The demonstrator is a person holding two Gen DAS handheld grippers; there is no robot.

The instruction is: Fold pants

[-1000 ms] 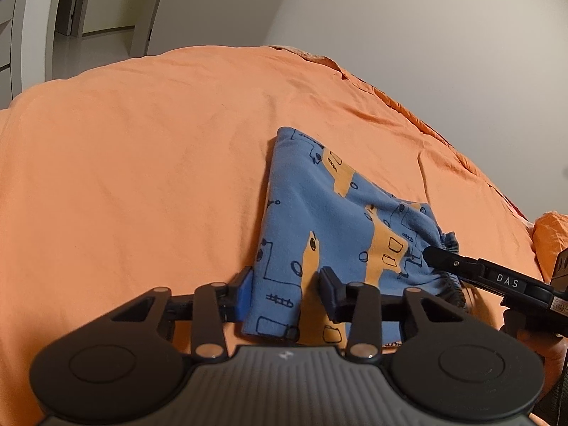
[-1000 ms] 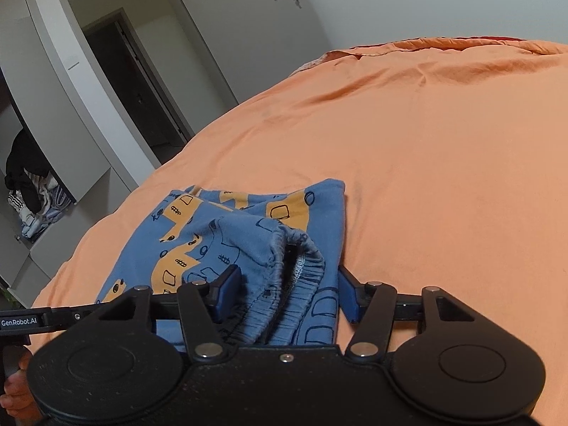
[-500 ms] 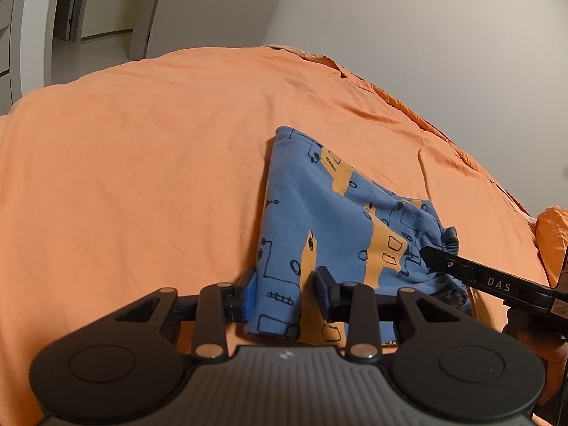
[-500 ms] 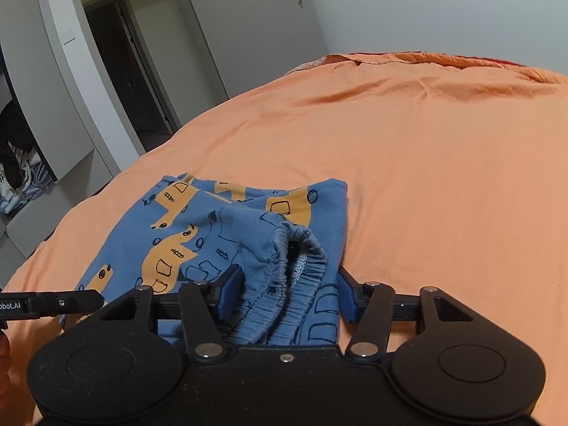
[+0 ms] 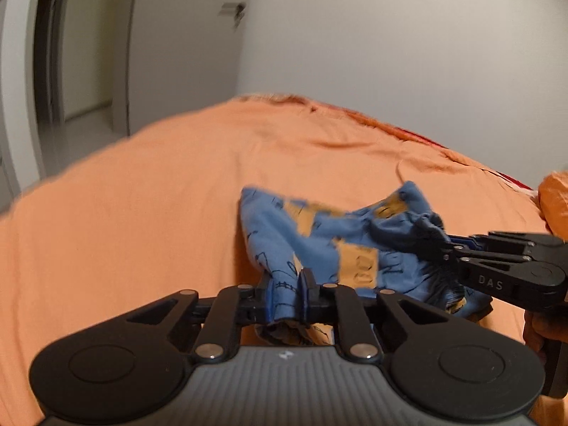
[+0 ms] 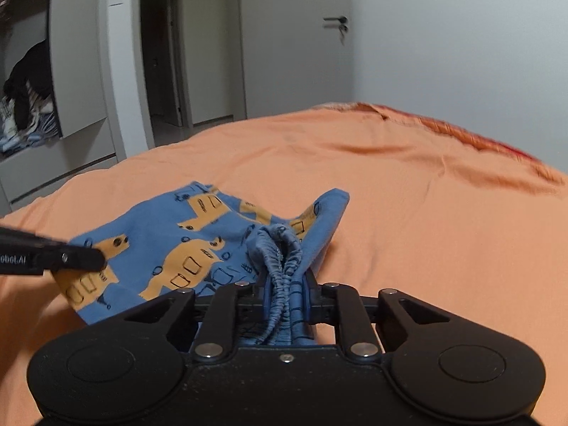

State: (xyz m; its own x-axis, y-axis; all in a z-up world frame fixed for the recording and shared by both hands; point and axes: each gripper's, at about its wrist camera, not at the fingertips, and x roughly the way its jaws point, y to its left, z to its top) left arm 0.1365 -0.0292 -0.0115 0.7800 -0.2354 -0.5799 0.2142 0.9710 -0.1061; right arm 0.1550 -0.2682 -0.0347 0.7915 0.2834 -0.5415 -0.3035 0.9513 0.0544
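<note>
The pants [image 5: 319, 234] are blue with orange truck prints and lie partly folded on the orange bed. My left gripper [image 5: 285, 296] is shut on the near left corner of the pants, lifting it. My right gripper [image 6: 287, 300] is shut on the bunched elastic waistband [image 6: 280, 248] at the pants' [image 6: 170, 234] near right corner. The right gripper also shows at the right of the left wrist view [image 5: 443, 248], and the left gripper at the left of the right wrist view [image 6: 96, 259]. The far edge of the pants still rests on the sheet.
The orange bed sheet [image 5: 142, 220] spreads around the pants. An orange pillow [image 5: 553, 195] lies at the far right. A white wall [image 5: 408, 53] runs behind the bed. A door with a handle [image 6: 335, 23] and an open wardrobe [image 6: 25, 88] stand beyond the bed.
Both grippers closed on the near edge of the pants and lifted it off the bed. The cloth now bunches up between them, and both cameras tilted upward.
</note>
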